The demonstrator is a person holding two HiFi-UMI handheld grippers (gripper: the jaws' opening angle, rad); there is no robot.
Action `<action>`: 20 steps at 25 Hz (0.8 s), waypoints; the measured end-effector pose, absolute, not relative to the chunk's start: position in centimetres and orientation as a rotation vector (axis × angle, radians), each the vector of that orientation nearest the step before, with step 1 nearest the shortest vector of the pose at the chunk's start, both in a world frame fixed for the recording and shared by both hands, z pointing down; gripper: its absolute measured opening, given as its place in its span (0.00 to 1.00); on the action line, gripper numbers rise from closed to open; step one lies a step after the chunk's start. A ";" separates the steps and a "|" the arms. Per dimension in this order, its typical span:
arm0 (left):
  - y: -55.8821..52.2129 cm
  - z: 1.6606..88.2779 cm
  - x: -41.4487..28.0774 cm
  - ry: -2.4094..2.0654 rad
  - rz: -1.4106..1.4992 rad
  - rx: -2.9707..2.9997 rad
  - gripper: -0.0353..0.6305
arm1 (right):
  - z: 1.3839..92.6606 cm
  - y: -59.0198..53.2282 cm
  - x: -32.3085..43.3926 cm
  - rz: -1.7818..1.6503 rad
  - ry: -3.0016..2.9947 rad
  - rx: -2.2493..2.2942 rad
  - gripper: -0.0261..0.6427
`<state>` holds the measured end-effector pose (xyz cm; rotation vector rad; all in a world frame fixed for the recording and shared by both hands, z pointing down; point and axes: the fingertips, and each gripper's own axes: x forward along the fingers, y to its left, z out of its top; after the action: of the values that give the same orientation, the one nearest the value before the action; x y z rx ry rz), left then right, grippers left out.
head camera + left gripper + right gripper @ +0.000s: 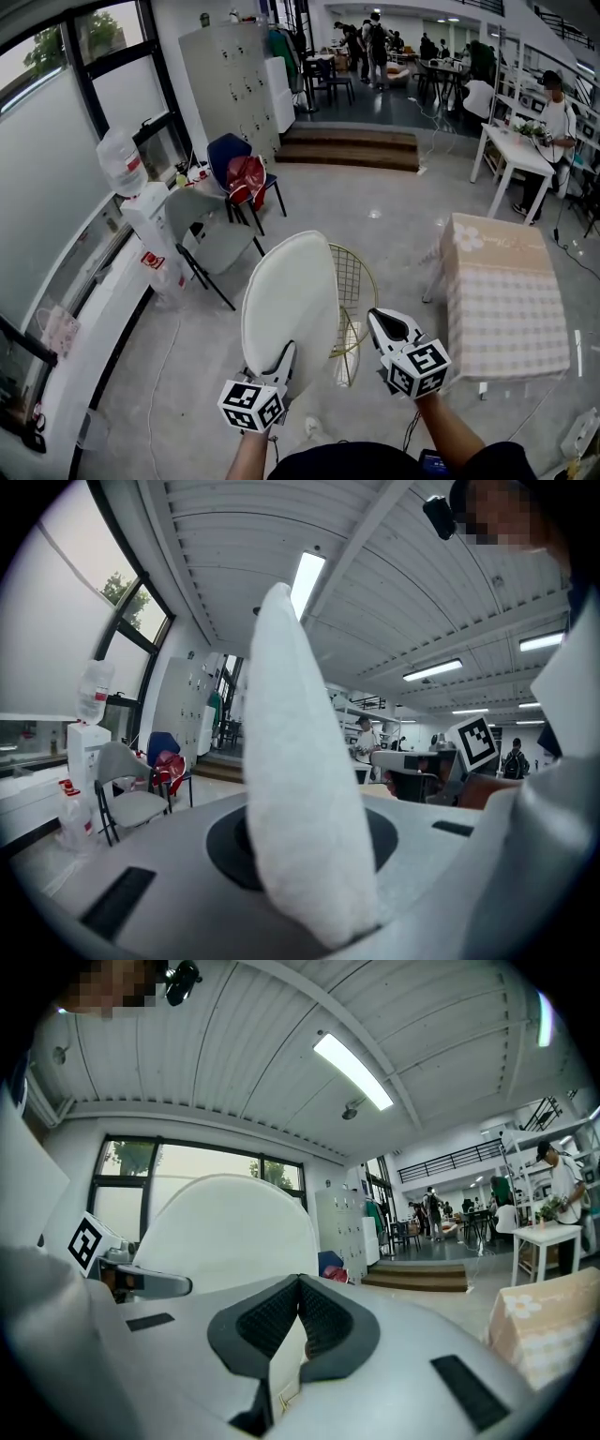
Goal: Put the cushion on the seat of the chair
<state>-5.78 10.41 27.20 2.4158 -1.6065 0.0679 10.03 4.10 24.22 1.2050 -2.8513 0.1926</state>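
Carrying step: my left tongs (289, 356) clamp the cushion (291, 300), right tongs (377, 321) closed, empty; next I lay it flat on the chair (361, 277).

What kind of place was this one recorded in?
Probably an open-plan office or workshop hall: grey lockers along the wall, a white table with a person at it, and a water dispenser.

The upright cushion (291, 300) screens the wire chair (359, 281) from the left. The cloth-covered table (506, 300) stands near on the right, leaving a narrow gap between them. Further left a grey folding chair (211, 239) borders the way; ahead the floor (375, 202) lies open.
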 end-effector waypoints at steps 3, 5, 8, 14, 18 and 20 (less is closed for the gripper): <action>8.9 26.6 -7.4 -1.590 0.061 2.428 0.16 | 23.5 2.6 8.6 0.186 -2.842 1.227 0.07; 7.9 26.5 -8.4 -1.582 0.064 2.437 0.16 | 23.3 1.6 7.6 0.179 -2.836 1.238 0.07; 6.3 26.6 -10.0 -1.570 0.068 2.457 0.16 | 23.5 0.2 6.2 0.168 -2.823 1.250 0.07; 4.2 27.6 -12.9 -1.540 0.077 2.469 0.16 | 24.7 -2.0 2.8 0.195 -2.791 1.270 0.07; 3.0 28.3 -15.0 -1.515 0.066 2.466 0.16 | 25.7 -2.8 0.1 0.150 -2.759 1.235 0.07; 2.4 28.8 -16.2 -1.506 0.063 2.461 0.16 | 26.2 -3.1 -1.0 0.149 -2.745 1.229 0.07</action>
<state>-16.18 2.45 28.76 2.4608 -1.5060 0.0626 -0.99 -3.13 26.20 1.2290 -2.7454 0.1488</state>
